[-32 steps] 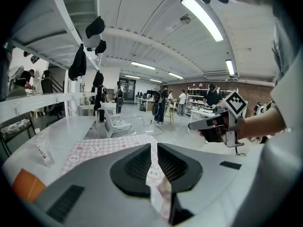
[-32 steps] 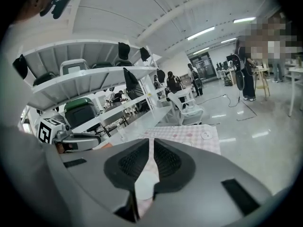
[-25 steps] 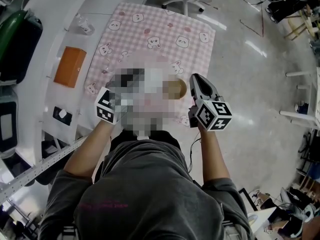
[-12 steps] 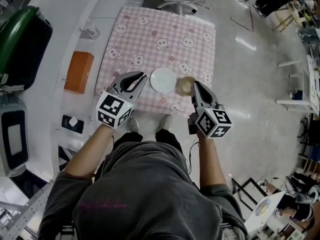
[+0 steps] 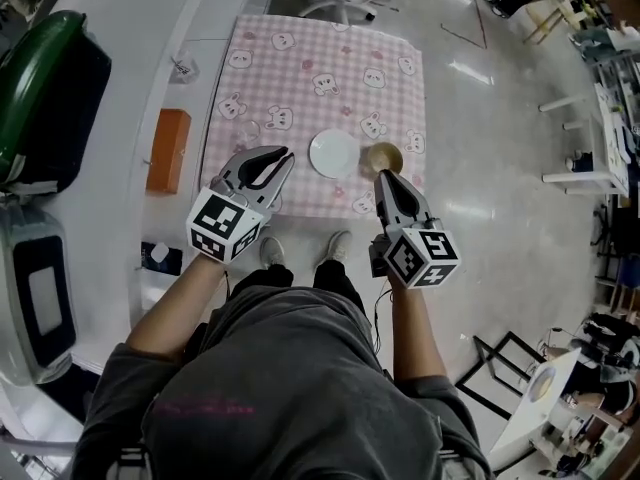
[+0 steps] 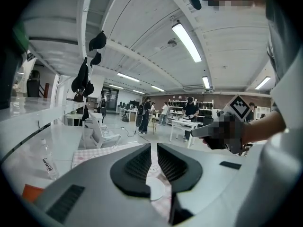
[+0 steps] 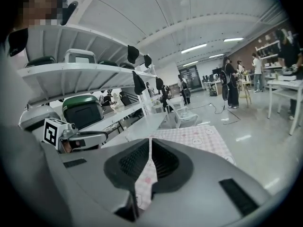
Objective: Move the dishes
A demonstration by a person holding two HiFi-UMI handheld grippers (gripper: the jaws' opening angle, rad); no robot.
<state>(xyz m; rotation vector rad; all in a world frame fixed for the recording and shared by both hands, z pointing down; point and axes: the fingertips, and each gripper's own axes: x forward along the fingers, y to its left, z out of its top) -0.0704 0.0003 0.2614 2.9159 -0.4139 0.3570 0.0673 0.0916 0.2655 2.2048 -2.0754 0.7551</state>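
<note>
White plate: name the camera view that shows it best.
The head view: the whole round white plate lies in sight on the pink checked cloth, beside a brownish bowl. The left gripper view shows only a sliver past its jaws. The right gripper view shows only cloth, no plate.

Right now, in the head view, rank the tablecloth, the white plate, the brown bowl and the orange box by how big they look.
1. Pink checked tablecloth, by far the largest.
2. Orange box, slightly bigger than the plate; close call.
3. White plate.
4. Brown bowl, the smallest.
</note>
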